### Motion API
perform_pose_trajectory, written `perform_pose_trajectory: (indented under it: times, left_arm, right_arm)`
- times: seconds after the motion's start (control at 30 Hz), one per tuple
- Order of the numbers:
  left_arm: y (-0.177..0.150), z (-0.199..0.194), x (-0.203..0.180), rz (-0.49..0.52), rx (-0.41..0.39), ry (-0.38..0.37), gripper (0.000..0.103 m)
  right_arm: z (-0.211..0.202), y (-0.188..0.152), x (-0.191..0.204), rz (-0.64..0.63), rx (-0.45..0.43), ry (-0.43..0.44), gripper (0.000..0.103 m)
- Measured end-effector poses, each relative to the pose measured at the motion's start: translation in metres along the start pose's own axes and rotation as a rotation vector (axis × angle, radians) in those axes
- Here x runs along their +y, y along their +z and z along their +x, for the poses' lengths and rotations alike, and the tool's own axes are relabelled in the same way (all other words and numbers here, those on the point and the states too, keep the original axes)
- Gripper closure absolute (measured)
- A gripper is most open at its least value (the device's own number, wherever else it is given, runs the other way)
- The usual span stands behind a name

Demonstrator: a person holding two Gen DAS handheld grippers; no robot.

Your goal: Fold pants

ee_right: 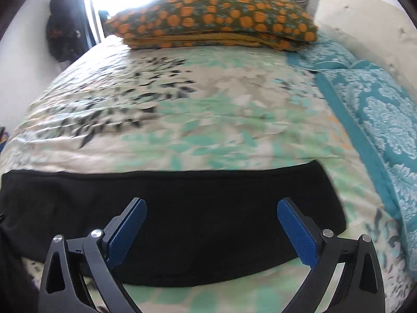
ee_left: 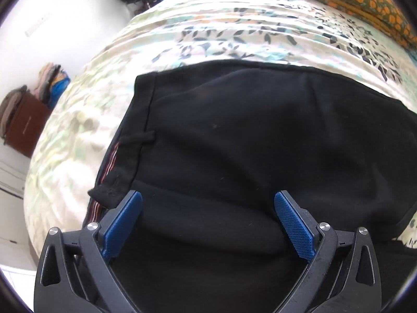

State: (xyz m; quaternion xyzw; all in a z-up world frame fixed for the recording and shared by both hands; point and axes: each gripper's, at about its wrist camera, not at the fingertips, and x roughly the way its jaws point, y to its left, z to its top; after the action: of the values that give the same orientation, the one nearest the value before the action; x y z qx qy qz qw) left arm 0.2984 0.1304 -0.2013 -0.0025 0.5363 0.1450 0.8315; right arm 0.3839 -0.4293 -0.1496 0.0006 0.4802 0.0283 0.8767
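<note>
Beyond the black pants' (ee_right: 182,208) far hem, bedspread (ee_right: 198,120) reaches a pillow (ee_right: 213,18).

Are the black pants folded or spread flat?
Folded: the black pants show one layer overlapping another near the left tongs.

The left gripper (ee_left: 208,200) has its jaws spread wide, the two blue ribbed pads (ee_left: 293,224) angled outward from each other with nothing between them. Its black finger arms rise from the near edge of the left wrist view and point toward the far side. The right gripper (ee_right: 211,207) stands the same way: jaws wide apart, blue pads (ee_right: 297,230) splayed, gripping nothing, aimed forward and slightly downward.
</note>
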Motion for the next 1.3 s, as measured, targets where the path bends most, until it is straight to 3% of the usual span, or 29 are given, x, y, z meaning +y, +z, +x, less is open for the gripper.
perform_pose_trajectory:
  times: [0.13, 0.2, 0.27, 0.37, 0.43, 0.47, 0.53, 0.6, 0.63, 0.67, 0.77, 0.83, 0.9, 1.23, 1.3]
  left_arm:
    - [-0.015, -0.022, 0.033, -0.096, 0.03, -0.023, 0.002]
    - [-0.026, -0.042, 0.04, -0.085, 0.028, -0.035, 0.002]
    - [-0.048, -0.059, 0.037, -0.048, 0.036, -0.074, 0.002]
    - [-0.096, -0.066, 0.015, 0.053, 0.105, -0.128, 0.002]
    - [-0.134, -0.065, 0.002, 0.122, 0.151, -0.123, 0.002]
    - [-0.149, -0.07, -0.003, 0.149, 0.131, -0.103, 0.002]
    - [-0.169, -0.087, -0.011, 0.179, 0.069, -0.083, 0.002]
    - [-0.172, -0.098, -0.021, 0.184, 0.06, -0.155, 0.002]
    - [-0.171, -0.103, -0.027, 0.178, 0.036, -0.182, 0.002]
    - [-0.17, -0.107, -0.035, 0.177, -0.003, -0.192, 0.002]
    - [-0.172, -0.096, -0.066, 0.243, -0.027, -0.167, 0.002]
    - [-0.179, -0.083, -0.074, 0.271, -0.033, -0.128, 0.0]
    - [-0.185, -0.083, -0.071, 0.26, -0.093, -0.142, 0.0]
    - [-0.185, -0.081, -0.07, 0.256, -0.069, -0.149, 0.001]
    - [-0.191, -0.082, -0.07, 0.255, -0.08, -0.146, 0.001]
  right_arm:
    - [-0.033, -0.061, 0.136, -0.059, 0.1, 0.31, 0.003]
    - [-0.056, -0.103, 0.193, -0.095, 0.143, 0.413, 0.003]
    - [-0.073, -0.153, 0.235, -0.138, 0.192, 0.461, 0.003]
    - [-0.082, -0.221, 0.264, -0.182, 0.242, 0.398, 0.003]
    - [-0.079, -0.257, 0.265, -0.201, 0.276, 0.279, 0.003]
    - [-0.081, -0.283, 0.254, -0.177, 0.31, 0.194, 0.002]
    - [-0.09, -0.291, 0.249, -0.171, 0.288, 0.172, 0.003]
    - [-0.111, -0.298, 0.235, -0.134, 0.229, 0.077, 0.003]
    - [-0.111, -0.298, 0.235, -0.134, 0.229, 0.077, 0.003]
    - [-0.12, -0.304, 0.227, -0.081, 0.162, -0.006, 0.002]
    - [-0.108, -0.308, 0.22, -0.038, 0.155, -0.059, 0.0]
    - [-0.088, -0.315, 0.214, 0.005, 0.205, -0.043, 0.0]
    - [-0.089, -0.317, 0.213, 0.029, 0.161, -0.041, 0.0]
    - [-0.094, -0.326, 0.213, 0.043, 0.102, -0.047, 0.0]
    - [-0.091, -0.303, 0.208, 0.045, 0.125, -0.047, 0.0]
